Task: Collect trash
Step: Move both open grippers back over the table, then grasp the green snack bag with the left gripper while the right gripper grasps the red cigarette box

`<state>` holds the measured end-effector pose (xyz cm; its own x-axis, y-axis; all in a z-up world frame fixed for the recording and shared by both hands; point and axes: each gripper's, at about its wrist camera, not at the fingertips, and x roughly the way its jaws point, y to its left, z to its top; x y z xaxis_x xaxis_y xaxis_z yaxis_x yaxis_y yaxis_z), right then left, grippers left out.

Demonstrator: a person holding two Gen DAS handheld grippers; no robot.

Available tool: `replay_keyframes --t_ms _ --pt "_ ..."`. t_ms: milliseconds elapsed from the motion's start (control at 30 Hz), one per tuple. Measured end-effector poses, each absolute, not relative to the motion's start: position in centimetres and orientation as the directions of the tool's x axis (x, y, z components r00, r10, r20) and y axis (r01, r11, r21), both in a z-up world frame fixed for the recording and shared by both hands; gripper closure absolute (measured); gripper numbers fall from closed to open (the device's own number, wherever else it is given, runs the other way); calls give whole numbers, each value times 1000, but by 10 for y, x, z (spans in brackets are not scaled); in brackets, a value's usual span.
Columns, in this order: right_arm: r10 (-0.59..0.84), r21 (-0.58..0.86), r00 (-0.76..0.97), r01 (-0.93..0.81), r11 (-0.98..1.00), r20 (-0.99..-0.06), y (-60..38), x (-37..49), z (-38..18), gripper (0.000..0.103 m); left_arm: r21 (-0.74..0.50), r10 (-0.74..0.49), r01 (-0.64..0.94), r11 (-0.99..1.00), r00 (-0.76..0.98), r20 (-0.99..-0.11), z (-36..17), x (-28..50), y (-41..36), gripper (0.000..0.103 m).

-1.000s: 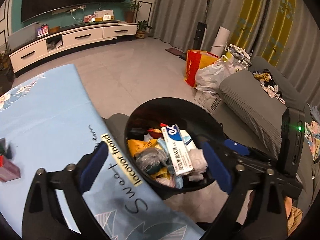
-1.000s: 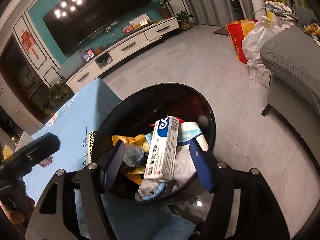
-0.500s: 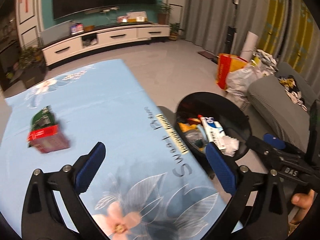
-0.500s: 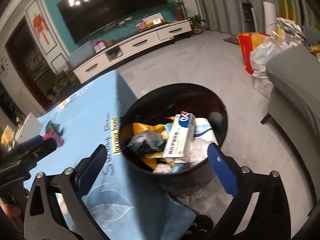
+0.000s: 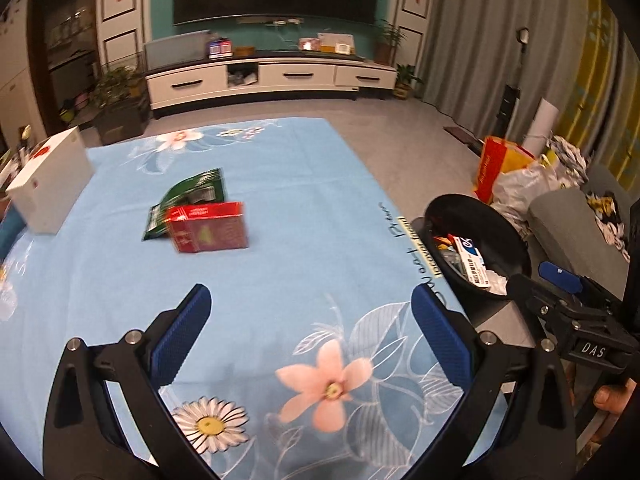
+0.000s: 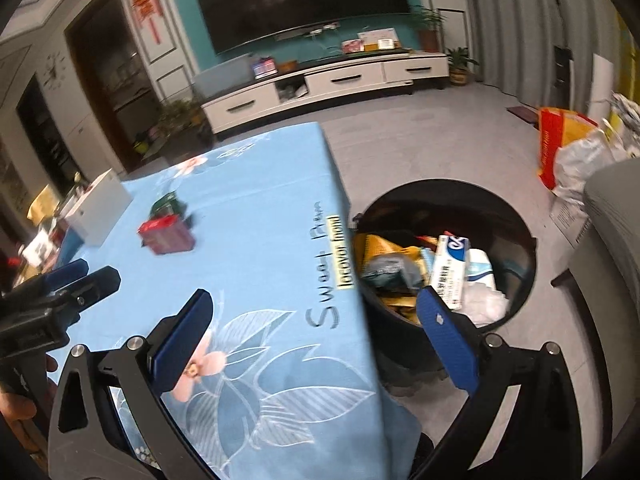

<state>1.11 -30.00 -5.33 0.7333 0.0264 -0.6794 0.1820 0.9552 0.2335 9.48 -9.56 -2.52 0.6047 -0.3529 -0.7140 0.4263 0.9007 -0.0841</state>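
Worktop [image 5: 280,168], covered in a light blue floral cloth, now fills both views; a second ago both cameras looked down into the trash bin and showed only the worktop's edge. Trash bin [image 6: 516,216], black and round, stands on the floor just beside the worktop's right edge, filled with wrappers and a white-and-blue carton [image 6: 450,270]. White box [image 5: 52,184] sits at the worktop's far left edge. Red box [image 5: 208,232] lies near the worktop's middle, touching a green packet [image 5: 188,196] just behind it. Left gripper [image 5: 310,336] has swung back over the worktop, spread wide, holding nothing. Right gripper [image 6: 316,338] straddles the worktop's right edge, spread wide, holding nothing.
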Motion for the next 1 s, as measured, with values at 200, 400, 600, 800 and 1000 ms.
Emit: replay_keyframes --t_ms 200,400,600,800,1000 --pt "56 218 726 131 967 -686 -274 17 -49 3 -93 -318 365 926 625 -712 -25 94 -60 3" --pt "88 202 710 79 976 -698 -250 26 -50 3 -131 -309 314 940 627 -716 -33 97 -29 3" --pt "128 199 683 26 980 -719 -227 39 -58 3 -193 -298 232 953 610 -735 -50 106 10 3" --pt "171 203 652 -28 979 -738 -206 59 -72 3 -248 -278 133 960 584 -763 -75 118 51 3" --pt "230 228 628 -86 970 -743 -189 84 -90 3 -280 -273 74 957 553 -787 -97 132 72 3"
